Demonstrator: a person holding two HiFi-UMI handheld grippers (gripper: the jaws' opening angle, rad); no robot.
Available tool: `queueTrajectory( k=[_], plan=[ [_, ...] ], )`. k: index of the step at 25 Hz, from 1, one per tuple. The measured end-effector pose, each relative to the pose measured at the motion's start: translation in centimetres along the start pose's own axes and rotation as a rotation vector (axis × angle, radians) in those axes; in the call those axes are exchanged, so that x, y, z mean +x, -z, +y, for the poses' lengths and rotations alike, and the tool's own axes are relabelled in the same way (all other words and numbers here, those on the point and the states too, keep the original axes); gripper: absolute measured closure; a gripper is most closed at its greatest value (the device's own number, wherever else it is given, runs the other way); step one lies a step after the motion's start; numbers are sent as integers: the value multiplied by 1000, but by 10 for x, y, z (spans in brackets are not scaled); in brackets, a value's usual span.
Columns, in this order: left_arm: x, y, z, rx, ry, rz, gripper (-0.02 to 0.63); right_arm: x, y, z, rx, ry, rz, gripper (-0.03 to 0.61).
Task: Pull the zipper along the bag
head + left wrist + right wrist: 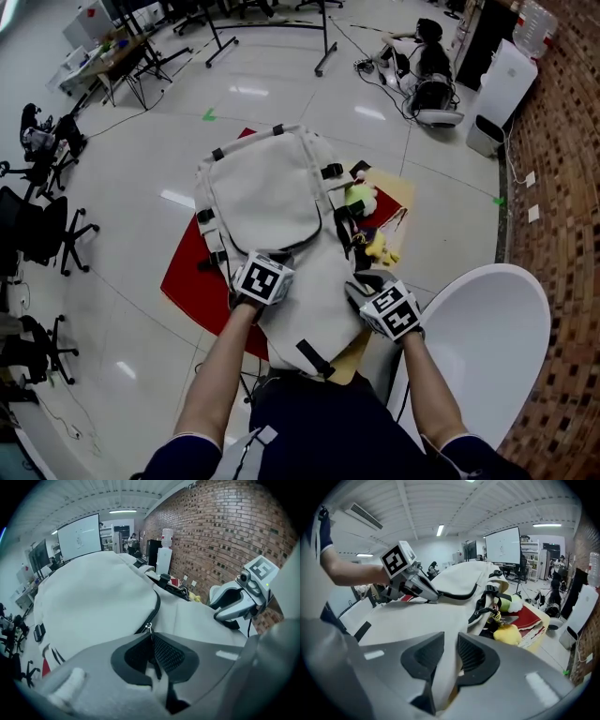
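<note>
The left gripper [152, 641] is closed on the zipper pull [149, 628] of the bag [272, 197], and the right gripper [449, 656] pinches the bag fabric.

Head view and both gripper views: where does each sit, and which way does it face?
Head view: on the person's head, steeply down on the backpack; forearms, left gripper and right gripper show.
Left gripper view: rides the left gripper, looks along the backpack toward the brick wall; jaws shut on the zipper pull.
Right gripper view: rides the right gripper, looks across the backpack; jaws pinch its fabric.
Shared: each gripper view shows the other gripper.
</note>
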State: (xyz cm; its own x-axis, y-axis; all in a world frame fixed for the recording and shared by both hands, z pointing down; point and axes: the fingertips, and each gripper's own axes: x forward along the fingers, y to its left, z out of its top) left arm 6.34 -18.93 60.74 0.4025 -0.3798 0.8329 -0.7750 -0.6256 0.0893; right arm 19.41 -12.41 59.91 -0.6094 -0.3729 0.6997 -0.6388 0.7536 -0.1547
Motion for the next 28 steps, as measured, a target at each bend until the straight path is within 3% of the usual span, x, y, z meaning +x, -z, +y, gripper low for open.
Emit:
queueTrajectory(
  k=[9,18,28],
  plan=[
    [27,-29,-18,-87,0,-7,597,-4,4,8,-12,-33,-17,496],
    [38,-49,-21,-252,-40,-97,598,-6,9,19,-21,-79,-15,529],
    [38,-69,-17,-354,-83,-193,597,-6,19,33,-41,-108,1,545]
  ],
)
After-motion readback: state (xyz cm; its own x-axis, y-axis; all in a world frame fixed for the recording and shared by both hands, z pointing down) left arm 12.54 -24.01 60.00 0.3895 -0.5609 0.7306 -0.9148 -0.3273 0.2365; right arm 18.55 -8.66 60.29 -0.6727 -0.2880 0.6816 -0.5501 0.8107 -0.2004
